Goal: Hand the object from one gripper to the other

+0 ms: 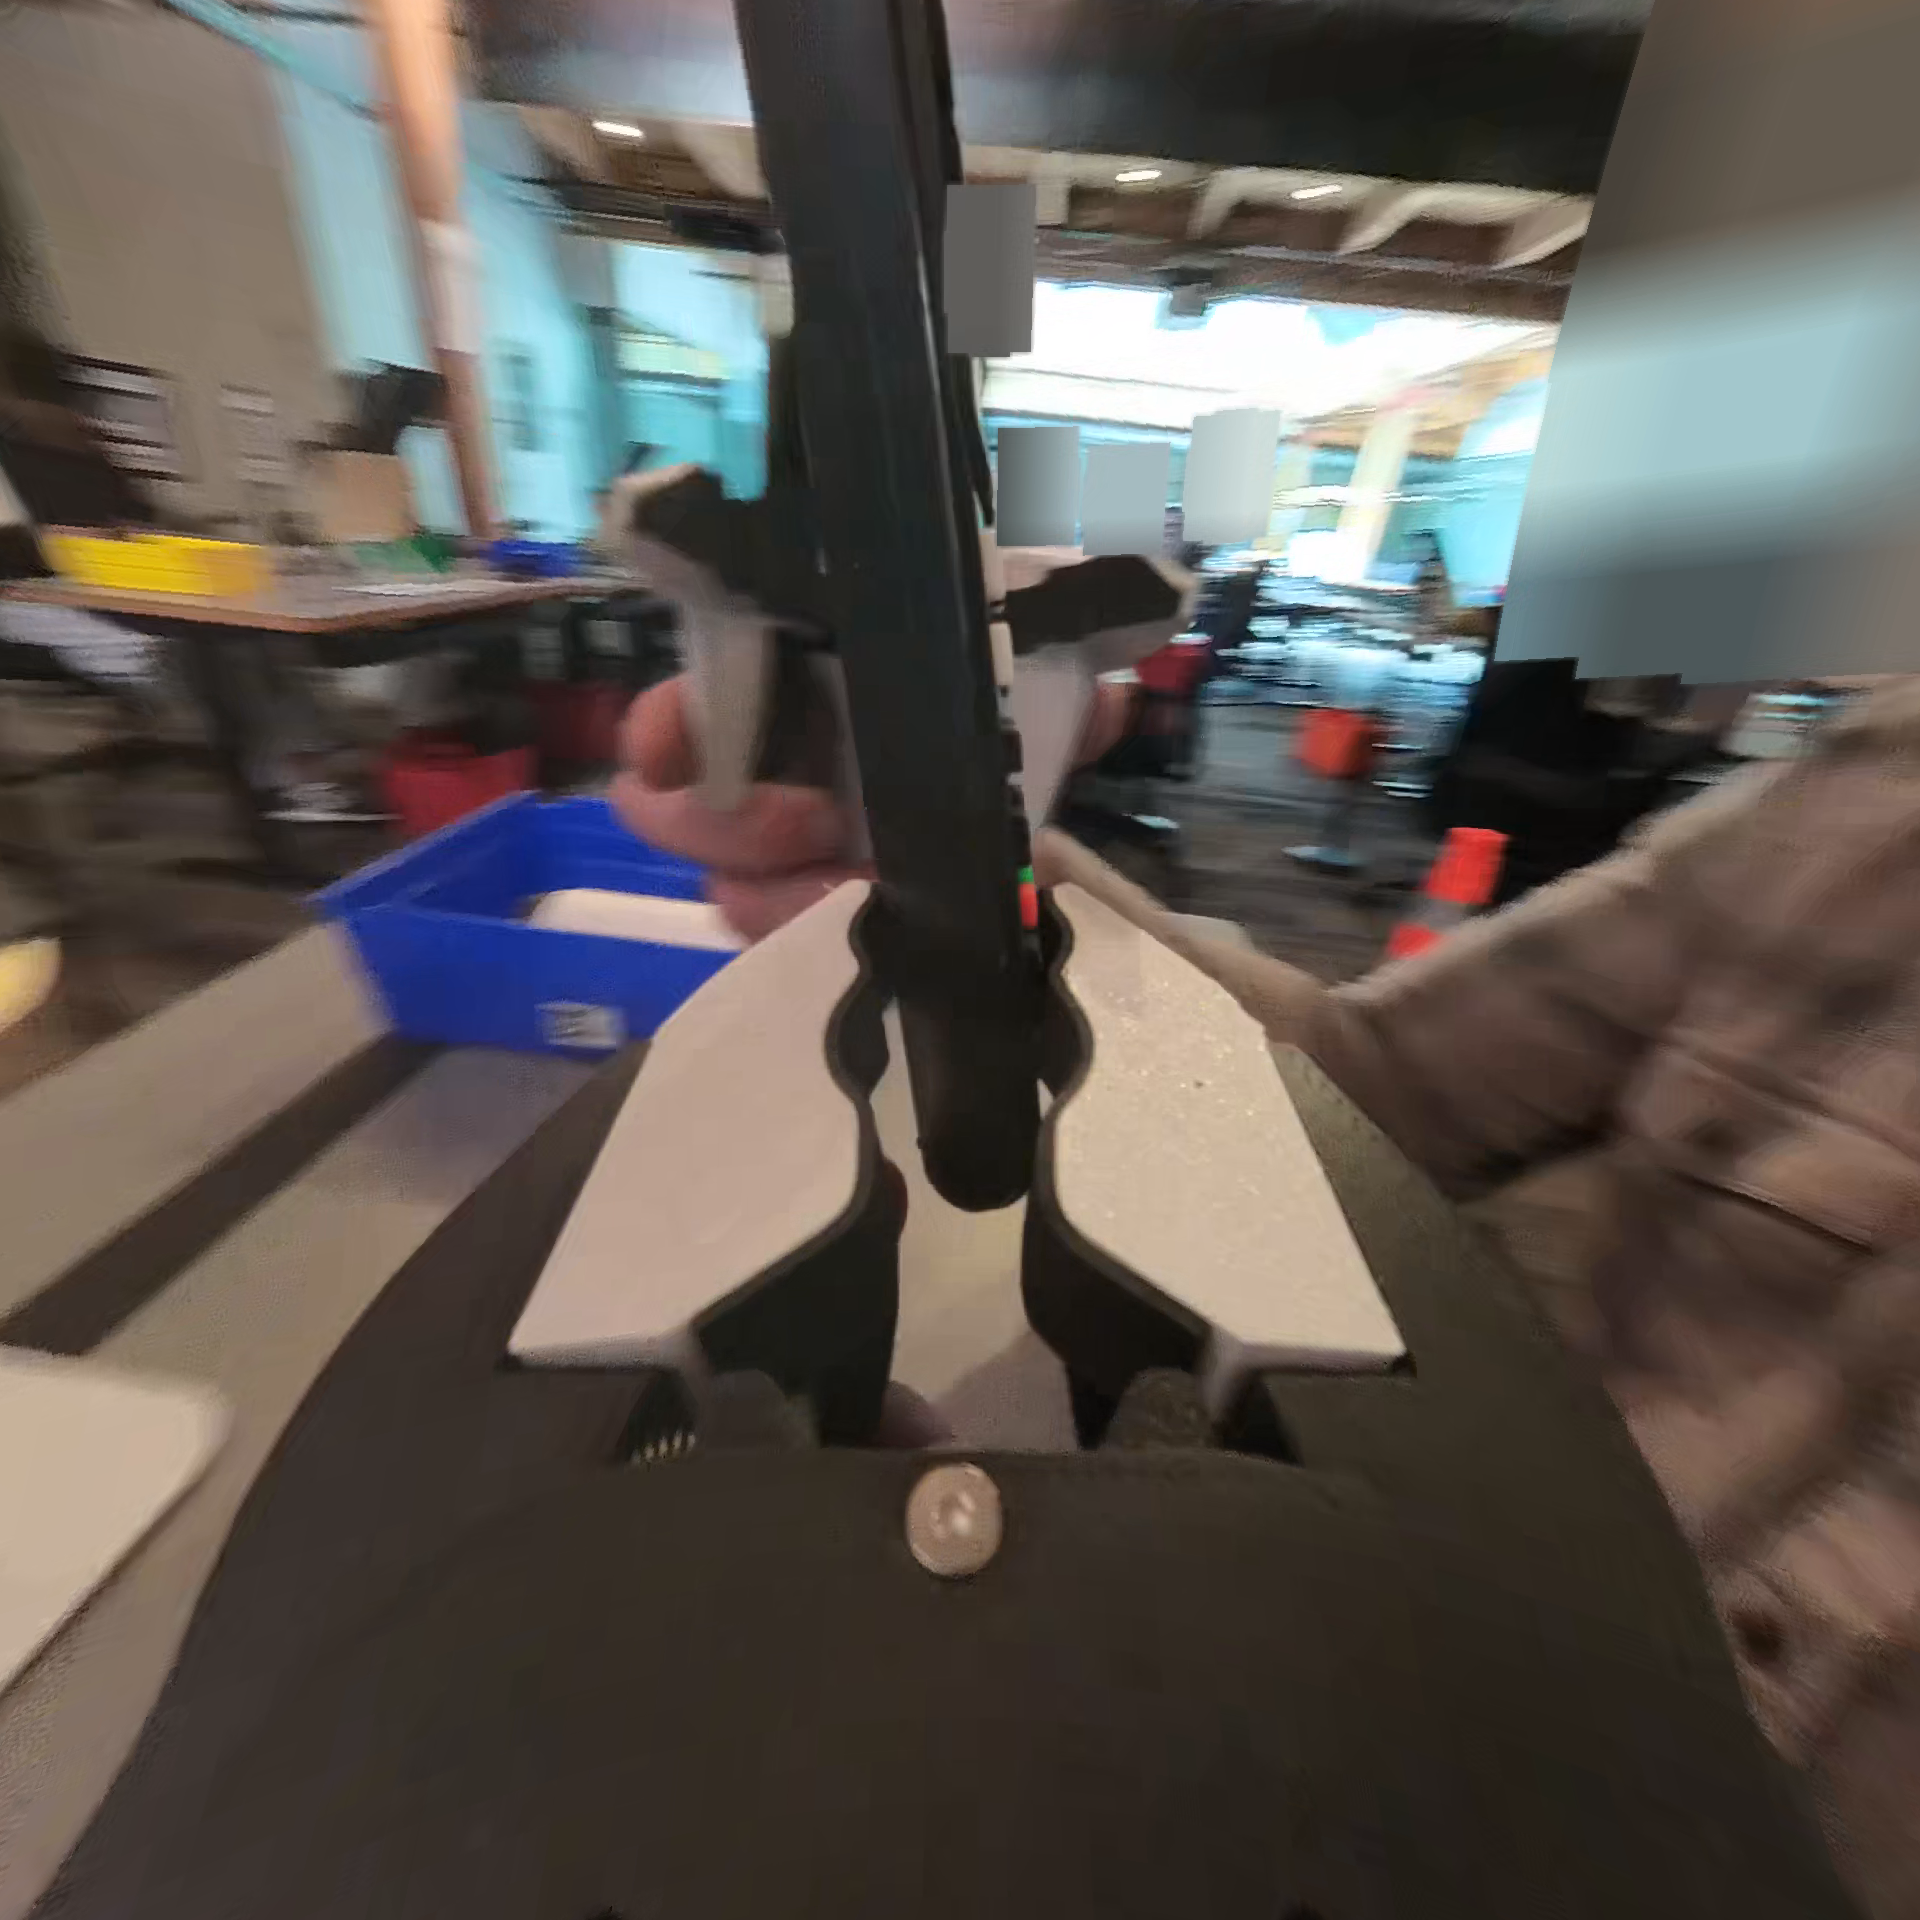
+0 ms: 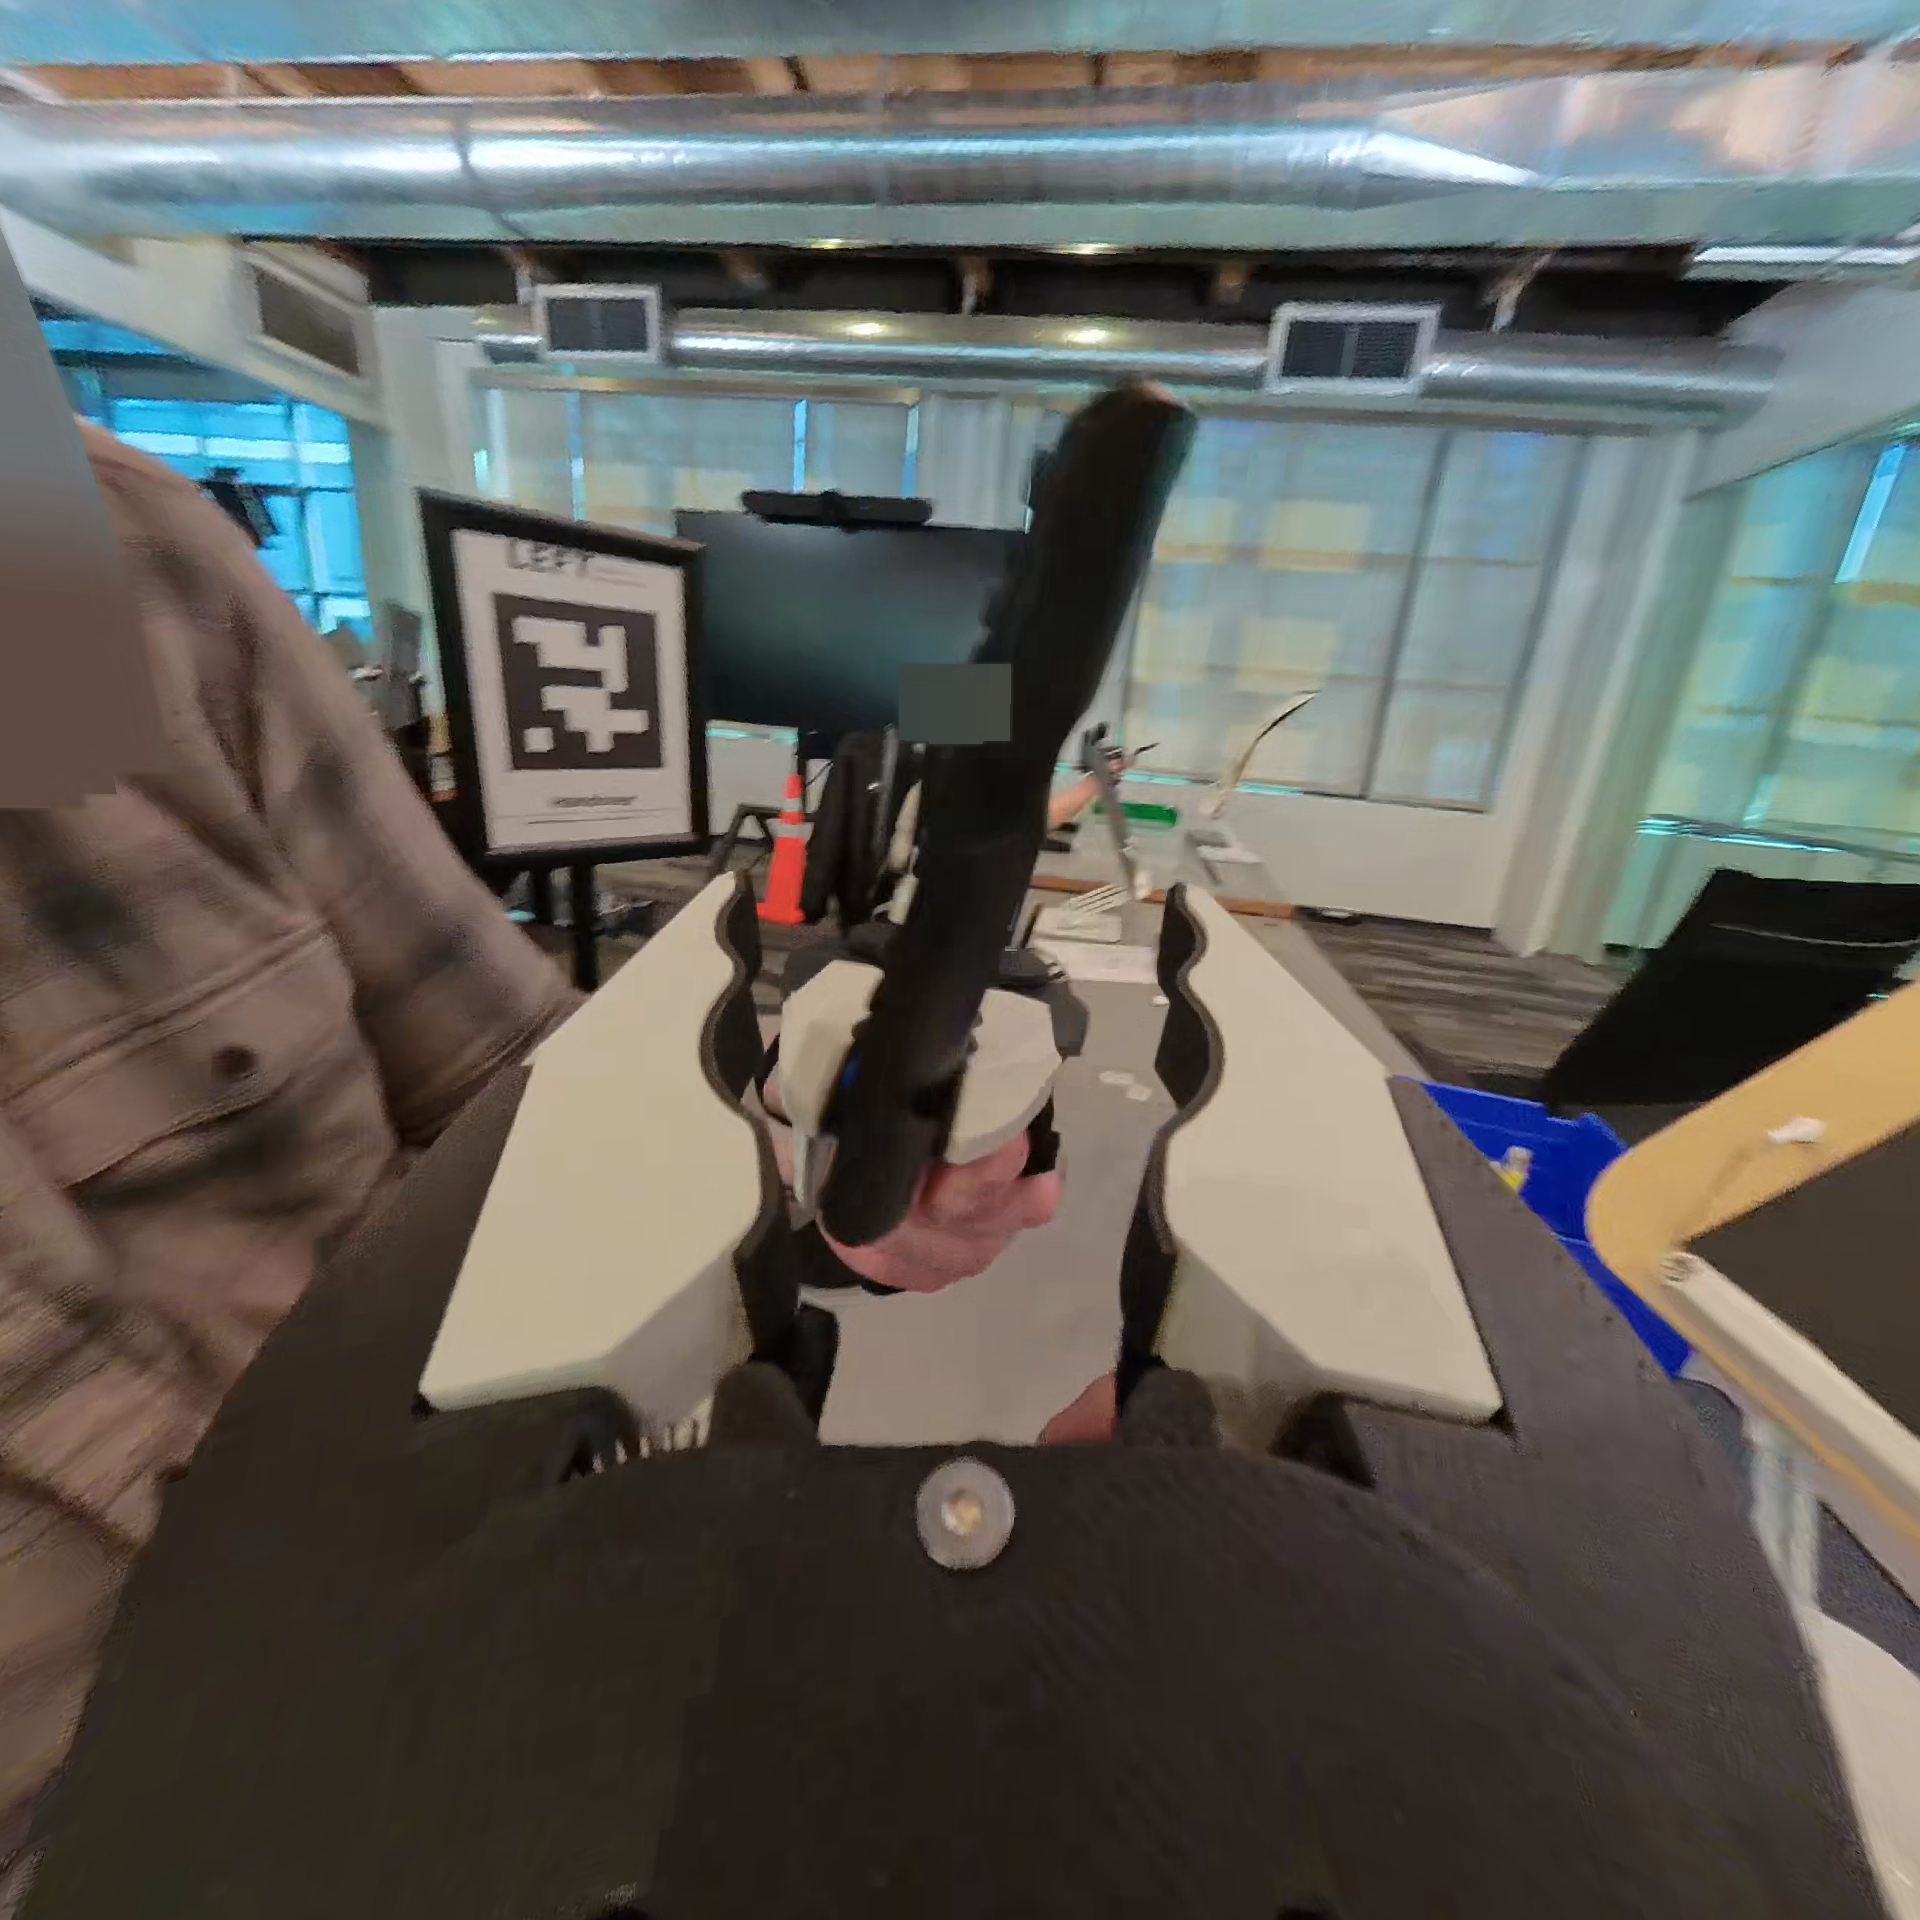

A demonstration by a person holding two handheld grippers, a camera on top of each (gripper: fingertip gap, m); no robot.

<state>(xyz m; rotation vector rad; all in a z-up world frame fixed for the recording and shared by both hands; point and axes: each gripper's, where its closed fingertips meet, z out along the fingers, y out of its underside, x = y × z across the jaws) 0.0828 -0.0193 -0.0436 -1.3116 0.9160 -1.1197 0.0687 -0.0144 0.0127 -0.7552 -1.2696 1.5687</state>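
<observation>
The left tool (image 1: 961, 997) clamps its wavy rubber-edged pads on a long matte-black remote (image 1: 914, 623); the right tool (image 2: 966, 997) gapes wide, empty.

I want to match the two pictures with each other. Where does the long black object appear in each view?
Left wrist view: the long black object stands upright at centre, clamped between the left gripper fingers.
Right wrist view: it leans at centre, beyond the open right gripper, held by the far gripper.
Shared landmark: the blue bin, lower left there, right edge here.
</observation>
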